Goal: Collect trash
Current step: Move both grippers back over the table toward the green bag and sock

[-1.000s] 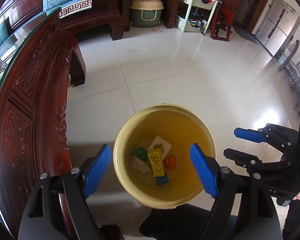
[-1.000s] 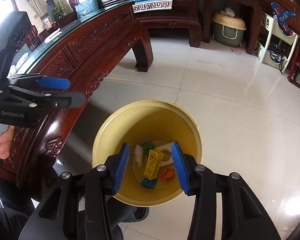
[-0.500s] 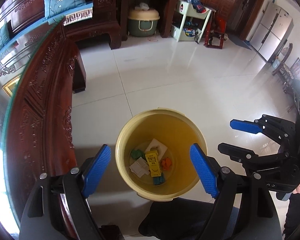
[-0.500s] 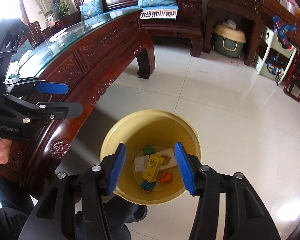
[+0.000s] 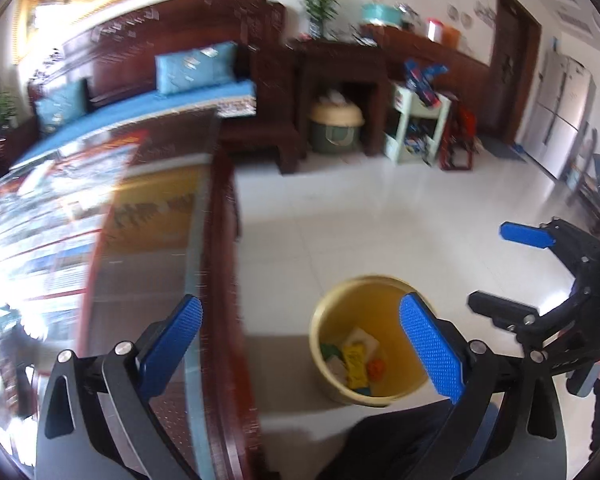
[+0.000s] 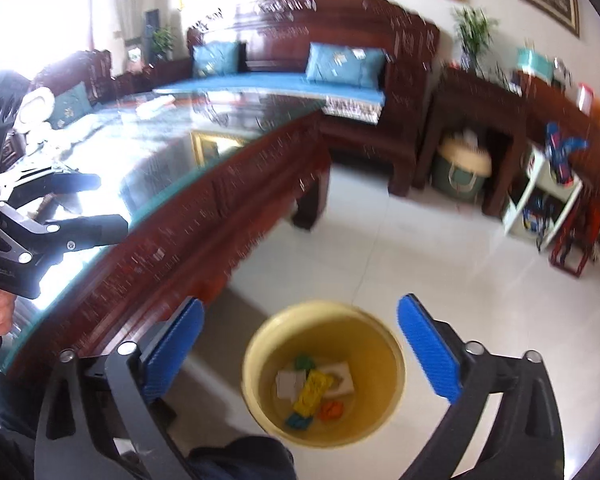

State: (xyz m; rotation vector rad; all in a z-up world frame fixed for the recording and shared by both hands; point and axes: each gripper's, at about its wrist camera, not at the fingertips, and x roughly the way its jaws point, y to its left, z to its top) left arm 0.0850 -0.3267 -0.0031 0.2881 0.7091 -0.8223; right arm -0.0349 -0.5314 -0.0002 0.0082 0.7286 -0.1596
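A yellow trash bucket stands on the white tile floor; it also shows in the right wrist view. Inside lie a yellow carton, white paper, an orange scrap and green bits. My left gripper is open and empty, raised above the bucket by the table edge. My right gripper is open and empty, high above the bucket. The right gripper shows in the left wrist view; the left gripper shows in the right wrist view.
A long carved dark wood table with a glass top runs along the left, close to the bucket. A wooden sofa with blue cushions, a green lidded bin, a white shelf and a red stool stand at the back.
Both grippers have lifted well up and tilted toward the room, so the bucket looks smaller and lower. The right gripper's jaws have opened wider. Both views are motion-blurred.
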